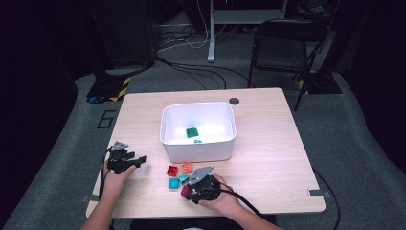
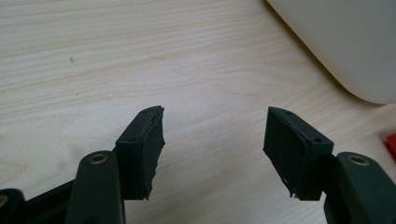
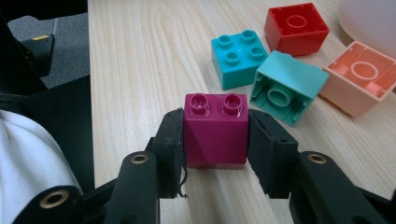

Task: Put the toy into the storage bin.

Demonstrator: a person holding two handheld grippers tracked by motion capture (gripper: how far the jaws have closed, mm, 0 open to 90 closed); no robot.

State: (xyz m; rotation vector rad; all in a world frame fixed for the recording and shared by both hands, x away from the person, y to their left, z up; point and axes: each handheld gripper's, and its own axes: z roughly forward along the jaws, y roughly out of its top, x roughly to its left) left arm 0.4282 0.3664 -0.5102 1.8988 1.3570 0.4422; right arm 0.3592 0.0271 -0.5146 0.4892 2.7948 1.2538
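Note:
My right gripper (image 3: 215, 140) is shut on a magenta brick (image 3: 215, 130), its pads pressing on both sides; the brick stands studs-up on the table near the front edge (image 1: 186, 191). Just beyond it lie a cyan brick (image 3: 238, 58), a mint brick (image 3: 287, 86) on its side, a red brick (image 3: 296, 29) and a peach brick (image 3: 362, 77), both upturned. My left gripper (image 1: 139, 160) rests on the table's left side, open, with bare wood between its jaws (image 2: 215, 135). A white bin (image 1: 198, 146) holds a green brick (image 1: 192, 132) and a small teal piece (image 1: 197, 141).
The bin stands in the table's middle, its rounded corner (image 2: 345, 42) close ahead of my left gripper. A red brick edge (image 2: 391, 144) peeks in at that view's right. A dark grommet (image 1: 234, 101) sits behind the bin. A folding chair (image 1: 280, 48) and cables lie beyond the table.

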